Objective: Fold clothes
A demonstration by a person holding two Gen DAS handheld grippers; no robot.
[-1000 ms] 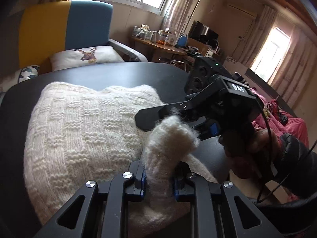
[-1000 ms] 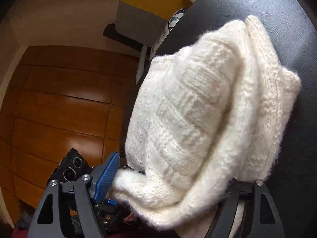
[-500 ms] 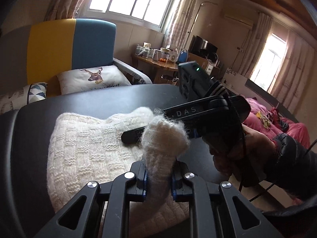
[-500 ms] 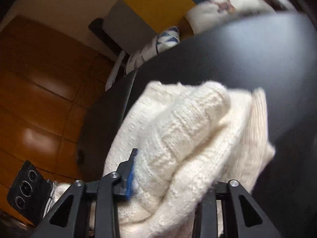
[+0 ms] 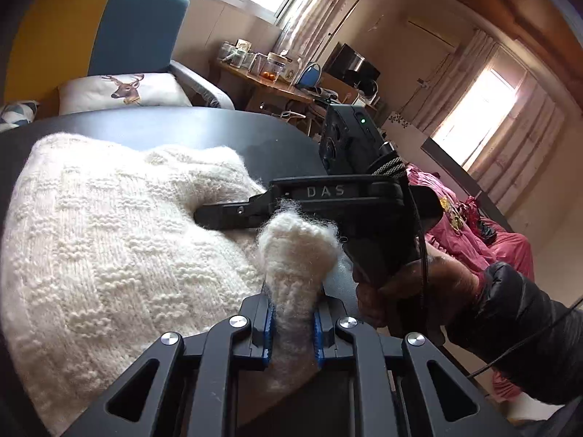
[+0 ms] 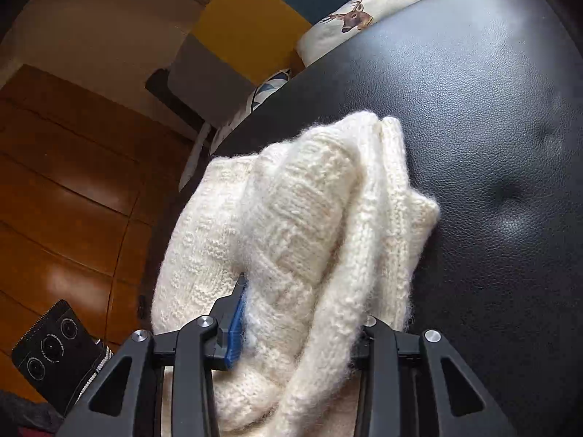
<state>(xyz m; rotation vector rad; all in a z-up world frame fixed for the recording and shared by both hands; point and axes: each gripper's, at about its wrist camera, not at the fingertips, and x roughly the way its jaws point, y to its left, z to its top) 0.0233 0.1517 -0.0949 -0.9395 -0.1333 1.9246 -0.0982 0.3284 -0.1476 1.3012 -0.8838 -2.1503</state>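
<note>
Cream-white chunky knitted sweater (image 5: 109, 247), fuzzy and worked in a raised basket-weave pattern, lies bunched across the left half of the left wrist view on a black pebbled-leather counter (image 6: 492, 109). At the bottom centre of that frame the left gripper (image 5: 291, 322) has its black jaws with blue pads clamped on a narrow ribbed fold of the sweater that stands up between them. At the frame's centre right, the right gripper (image 5: 226, 215), matte black and embossed "DAS", reaches into the knit, held by a hand (image 5: 400, 291) in a glossy dark sleeve (image 5: 517, 331). In the right wrist view its jaws are closed around a thick roll of the sweater at bottom centre. A white deer-print cushion (image 5: 127, 89) sits in the upper left.
</note>
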